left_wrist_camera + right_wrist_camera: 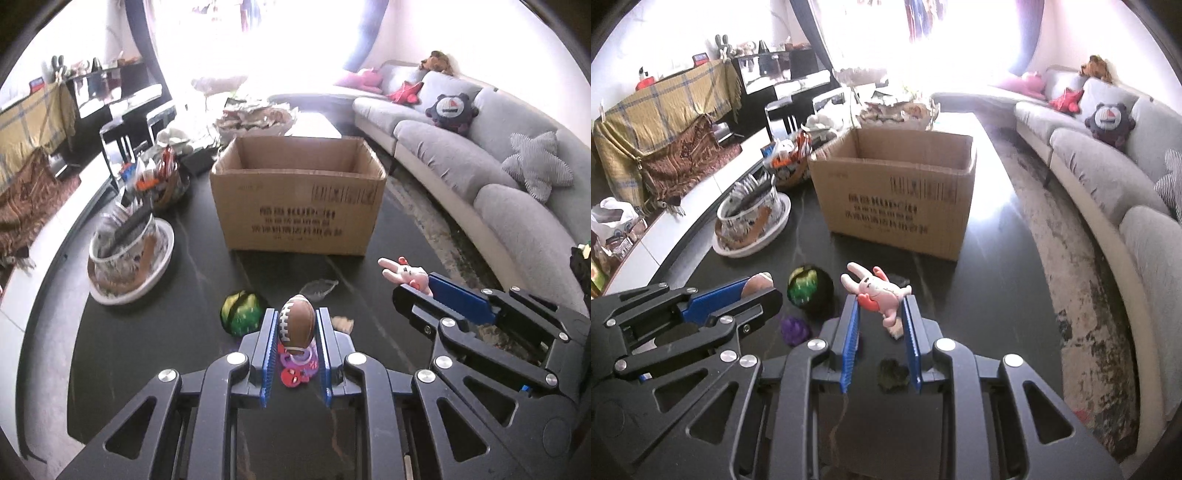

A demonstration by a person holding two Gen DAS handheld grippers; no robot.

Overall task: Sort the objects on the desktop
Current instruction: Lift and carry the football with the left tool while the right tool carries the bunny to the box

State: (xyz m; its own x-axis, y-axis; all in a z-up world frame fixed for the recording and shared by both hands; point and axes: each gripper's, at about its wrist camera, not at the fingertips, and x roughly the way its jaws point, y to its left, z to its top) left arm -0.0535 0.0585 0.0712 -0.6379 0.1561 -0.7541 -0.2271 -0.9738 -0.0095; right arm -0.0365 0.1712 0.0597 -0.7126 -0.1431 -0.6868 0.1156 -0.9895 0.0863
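The left gripper (pixel 295 325) has its fingers clamped on a football (pixel 296 323); the right gripper (pixel 881 314) pinches a pink bunny (pixel 875 291), both before the box (pixel 297 199).

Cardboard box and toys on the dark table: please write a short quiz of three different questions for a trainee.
1. True or false: the cardboard box is open at the top.
2. What does the left hand-held gripper hold? A) toy football B) green ball C) cup
3. Fill in: the right hand-held gripper holds a pink toy ____.

Key: 1 true; 2 A; 3 rabbit.
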